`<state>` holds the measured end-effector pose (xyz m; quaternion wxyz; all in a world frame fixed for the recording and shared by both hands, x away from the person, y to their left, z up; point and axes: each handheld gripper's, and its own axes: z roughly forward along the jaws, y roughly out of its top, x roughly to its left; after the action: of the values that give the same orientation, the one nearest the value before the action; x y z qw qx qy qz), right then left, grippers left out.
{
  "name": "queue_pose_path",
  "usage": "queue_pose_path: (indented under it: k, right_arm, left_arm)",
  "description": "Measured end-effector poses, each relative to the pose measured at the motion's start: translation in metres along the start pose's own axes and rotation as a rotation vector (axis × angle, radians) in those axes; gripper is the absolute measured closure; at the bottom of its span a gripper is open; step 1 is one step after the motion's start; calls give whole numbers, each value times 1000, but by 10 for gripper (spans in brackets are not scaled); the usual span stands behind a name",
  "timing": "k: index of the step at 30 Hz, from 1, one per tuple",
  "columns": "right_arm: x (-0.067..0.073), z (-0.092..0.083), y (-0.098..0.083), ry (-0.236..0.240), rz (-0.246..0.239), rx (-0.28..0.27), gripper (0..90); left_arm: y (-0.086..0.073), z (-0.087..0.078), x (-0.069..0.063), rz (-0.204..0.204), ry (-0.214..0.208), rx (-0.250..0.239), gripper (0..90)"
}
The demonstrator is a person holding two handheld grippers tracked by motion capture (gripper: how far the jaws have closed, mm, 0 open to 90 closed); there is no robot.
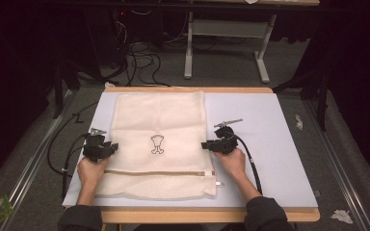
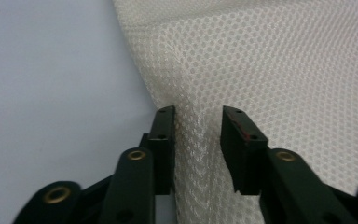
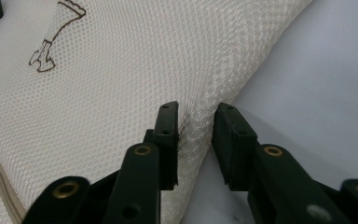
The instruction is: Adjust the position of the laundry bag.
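Note:
A cream mesh laundry bag [image 1: 159, 120] lies flat on the pale blue mat [image 1: 270, 144], with a small dark printed figure [image 1: 157, 144] at its middle and a zipper [image 1: 159, 172] across its near end. My left gripper [image 1: 113, 146] is at the bag's left edge. In the left gripper view the mesh [image 2: 284, 70] puckers into a raised fold between the jaws of my left gripper [image 2: 198, 126]. My right gripper [image 1: 204, 144] is at the bag's right edge. In the right gripper view the mesh [image 3: 121, 84] bulges between the jaws of my right gripper [image 3: 195, 121].
The mat covers a wooden table [image 1: 188, 90] whose edge shows at the back. Bare mat lies to the right of the bag. A metal zipper pull [image 1: 218, 183] sticks out at the bag's near right corner. Cables and a desk frame [image 1: 226, 29] stand on the floor beyond.

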<state>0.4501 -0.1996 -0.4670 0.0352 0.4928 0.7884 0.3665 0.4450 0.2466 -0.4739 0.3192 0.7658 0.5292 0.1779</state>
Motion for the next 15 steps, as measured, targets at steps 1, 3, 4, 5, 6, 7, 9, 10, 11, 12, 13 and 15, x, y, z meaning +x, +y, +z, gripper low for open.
queue_pose_path:
  k: [1,3,4,5,6,7,9,10,11,12,13,15]
  right_arm:
    - [0,0,0,3,0,4,761]
    - [1,1,1,6,-18,10,818]
    - [1,1,1,7,-22,11,832]
    - [1,1,1,5,-31,10,846]
    - [1,1,1,5,-35,11,857]
    - [1,0,1,8,-37,7,867]
    - [1,-2,1,10,-44,-2,871]
    - [1,-3,1,10,-46,-4,872]
    - [2,-4,1,9,-48,-6,873]
    - [2,-6,2,6,-56,-10,873]
    - [2,-7,2,3,-64,-14,874]
    - [1,-10,1,-5,-65,-13,874]
  left_arm:
    - [1,0,-2,14,6,6,728]
    - [5,1,-7,49,43,22,812]
    - [6,1,-8,49,40,24,824]
    - [6,0,-7,43,34,22,835]
    - [5,0,-4,18,16,9,843]
    - [3,-1,-2,-2,6,-3,850]
    - [2,-3,1,-15,-12,-17,857]
    - [2,-5,2,-19,-21,-28,860]
    - [2,-6,3,-25,-32,-39,863]
    - [3,-7,4,-31,-41,-49,864]
    - [4,-7,5,-34,-48,-55,866]
    - [6,-7,4,-28,-56,-57,866]
